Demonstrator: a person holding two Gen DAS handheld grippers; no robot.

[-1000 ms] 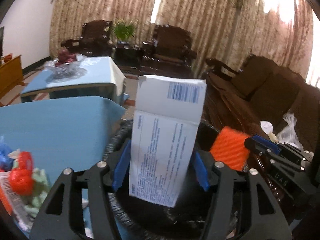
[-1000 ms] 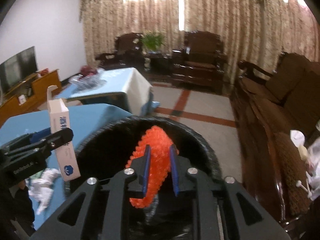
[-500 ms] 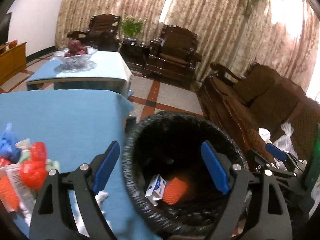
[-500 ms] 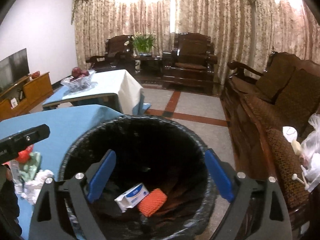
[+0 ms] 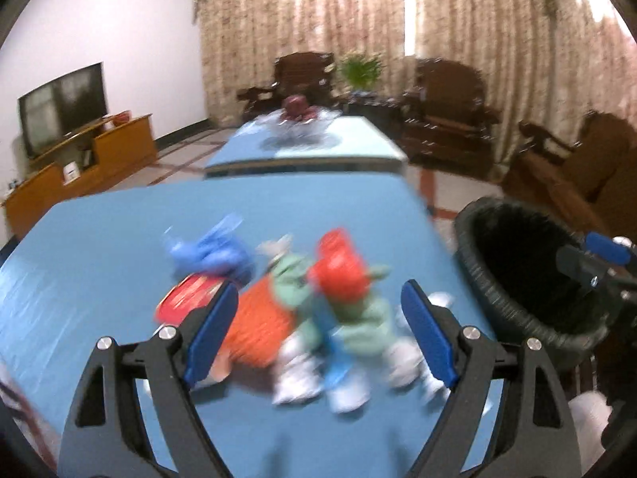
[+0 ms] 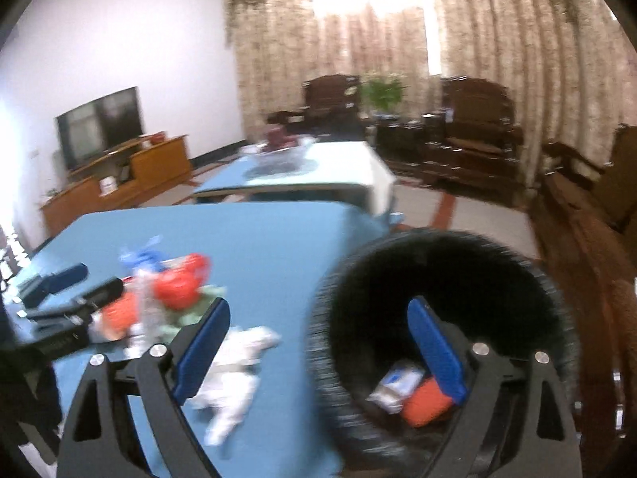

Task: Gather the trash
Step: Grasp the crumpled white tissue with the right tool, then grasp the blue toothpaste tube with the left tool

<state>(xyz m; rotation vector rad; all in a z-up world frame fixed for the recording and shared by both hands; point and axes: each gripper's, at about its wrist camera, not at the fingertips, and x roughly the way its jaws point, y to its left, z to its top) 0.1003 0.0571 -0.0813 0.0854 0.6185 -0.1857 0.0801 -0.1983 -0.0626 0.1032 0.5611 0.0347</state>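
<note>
A blurred pile of trash lies on the blue table: red, orange, green, blue and white pieces. My left gripper is open and empty just above the pile. The black-lined trash bin stands at the table's right edge, with a white box and an orange foam net inside. My right gripper is open and empty over the bin's left rim. Crumpled white tissue lies by its left finger. The bin also shows in the left wrist view.
A second blue table with a fruit bowl stands behind. Dark wooden armchairs and a sofa line the back and right. A TV on a wooden cabinet is at the left wall.
Both grippers opened and dropped the white box and orange net into the bin. Both have since swung left toward the trash pile on the table.
</note>
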